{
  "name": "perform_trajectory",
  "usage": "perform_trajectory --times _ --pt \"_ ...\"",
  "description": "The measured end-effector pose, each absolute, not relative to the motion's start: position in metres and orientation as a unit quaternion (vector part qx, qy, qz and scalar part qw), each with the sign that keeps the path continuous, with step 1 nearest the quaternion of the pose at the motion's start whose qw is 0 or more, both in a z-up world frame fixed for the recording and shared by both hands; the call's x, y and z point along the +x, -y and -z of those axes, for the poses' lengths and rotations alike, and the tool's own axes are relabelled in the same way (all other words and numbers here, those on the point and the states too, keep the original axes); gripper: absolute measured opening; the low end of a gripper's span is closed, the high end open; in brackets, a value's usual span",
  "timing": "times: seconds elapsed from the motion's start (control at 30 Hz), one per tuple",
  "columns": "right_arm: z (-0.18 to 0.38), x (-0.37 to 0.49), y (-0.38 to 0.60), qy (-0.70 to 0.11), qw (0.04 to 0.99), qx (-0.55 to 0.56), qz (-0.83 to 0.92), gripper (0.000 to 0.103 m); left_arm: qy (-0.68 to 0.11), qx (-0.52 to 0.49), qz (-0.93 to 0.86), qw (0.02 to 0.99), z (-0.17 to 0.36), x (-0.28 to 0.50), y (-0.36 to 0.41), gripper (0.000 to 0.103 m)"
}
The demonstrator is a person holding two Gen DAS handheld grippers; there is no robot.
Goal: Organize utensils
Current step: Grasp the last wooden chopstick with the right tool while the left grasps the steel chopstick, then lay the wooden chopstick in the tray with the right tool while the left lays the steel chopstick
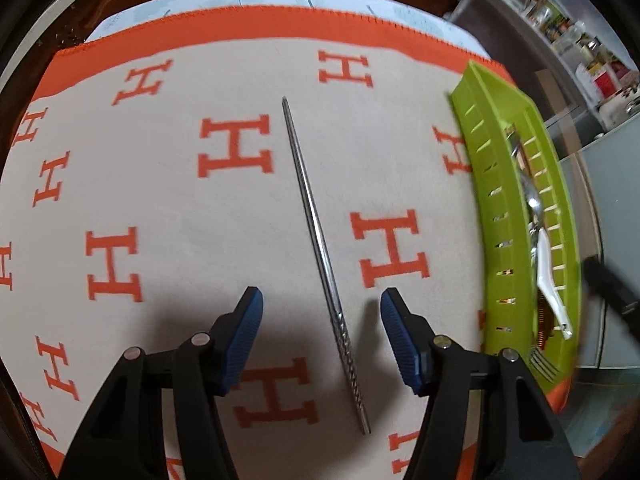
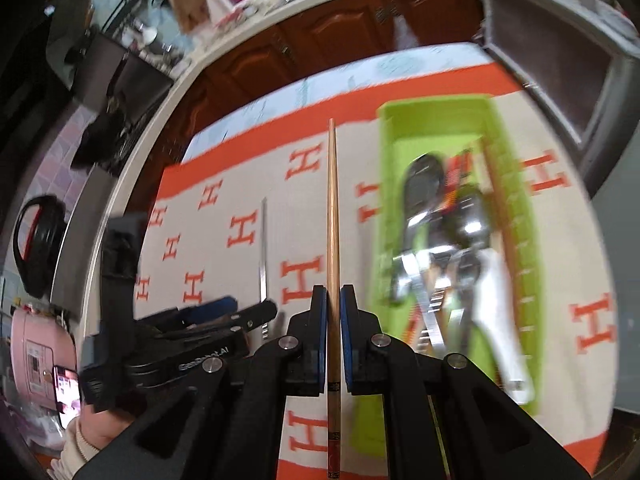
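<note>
A metal chopstick lies on the beige cloth with orange H marks, its patterned thick end towards me. My left gripper is open, its blue pads either side of the chopstick's thick part, not touching it. My right gripper is shut on a wooden chopstick, held above the cloth, left of the green tray. The tray holds spoons, a fork and a white utensil. The metal chopstick and left gripper show in the right wrist view.
The cloth covers a table with an orange border. Dark wooden cabinets stand behind it. A cluttered counter and a pink appliance are off to the left.
</note>
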State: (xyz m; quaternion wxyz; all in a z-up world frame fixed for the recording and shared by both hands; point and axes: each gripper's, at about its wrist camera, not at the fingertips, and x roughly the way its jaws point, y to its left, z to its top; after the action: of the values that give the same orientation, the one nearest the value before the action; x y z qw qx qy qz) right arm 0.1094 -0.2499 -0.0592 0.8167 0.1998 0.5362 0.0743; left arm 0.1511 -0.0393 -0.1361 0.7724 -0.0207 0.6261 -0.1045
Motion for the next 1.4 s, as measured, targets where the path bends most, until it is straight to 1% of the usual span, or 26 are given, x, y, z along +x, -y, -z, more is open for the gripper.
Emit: perform_trajectory --times 0.17,0.2,0.23,0.27,0.33,0.47,0.73,0.83,0.9,0.97,1.17,1.4 --pt "0.038 0.098 0.297 -0.518 0.832 0.195 -0.035 0.006 -0.621 0.003 0.092 0.778 0.138 0.151 0.051 0.059" --pt "0.037 0.098 0.304 -0.518 0.832 0.194 -0.03 0.006 -0.618 0.008 0.086 0.781 0.138 0.152 0.053 0.05" --pt "0.038 0.101 0.311 -0.522 0.831 0.19 -0.022 0.006 -0.615 0.018 0.077 0.785 0.139 0.153 0.057 0.034" --pt "0.039 0.102 0.317 -0.525 0.83 0.185 -0.017 0.006 -0.61 0.031 0.065 0.789 0.138 0.154 0.059 0.027" --pt "0.045 0.109 0.326 -0.533 0.827 0.179 -0.009 0.006 -0.609 0.026 0.061 0.79 0.138 0.156 0.057 0.006" --pt "0.062 0.117 0.337 -0.548 0.819 0.169 0.005 0.006 -0.611 -0.002 0.065 0.789 0.138 0.159 0.051 0.003" --pt "0.087 0.124 0.322 -0.566 0.812 0.145 0.0 0.008 -0.616 -0.047 0.072 0.783 0.139 0.157 0.035 0.003" --pt "0.089 0.124 0.318 -0.57 0.81 0.14 -0.004 0.016 -0.618 -0.051 0.074 0.781 0.141 0.151 0.03 0.003" --pt "0.087 0.12 0.318 -0.566 0.811 0.15 -0.01 0.024 -0.619 -0.056 0.077 0.78 0.141 0.149 0.029 0.003" --pt "0.086 0.118 0.319 -0.565 0.809 0.16 -0.013 0.024 -0.62 -0.06 0.081 0.778 0.136 0.142 0.018 0.003" --pt "0.081 0.105 0.324 -0.563 0.808 0.173 0.0 0.025 -0.619 -0.069 0.101 0.776 0.123 0.134 0.022 0.003" --pt "0.073 0.076 0.338 -0.547 0.811 0.208 0.0 0.025 -0.614 -0.106 0.157 0.766 0.088 0.123 0.039 0.003"
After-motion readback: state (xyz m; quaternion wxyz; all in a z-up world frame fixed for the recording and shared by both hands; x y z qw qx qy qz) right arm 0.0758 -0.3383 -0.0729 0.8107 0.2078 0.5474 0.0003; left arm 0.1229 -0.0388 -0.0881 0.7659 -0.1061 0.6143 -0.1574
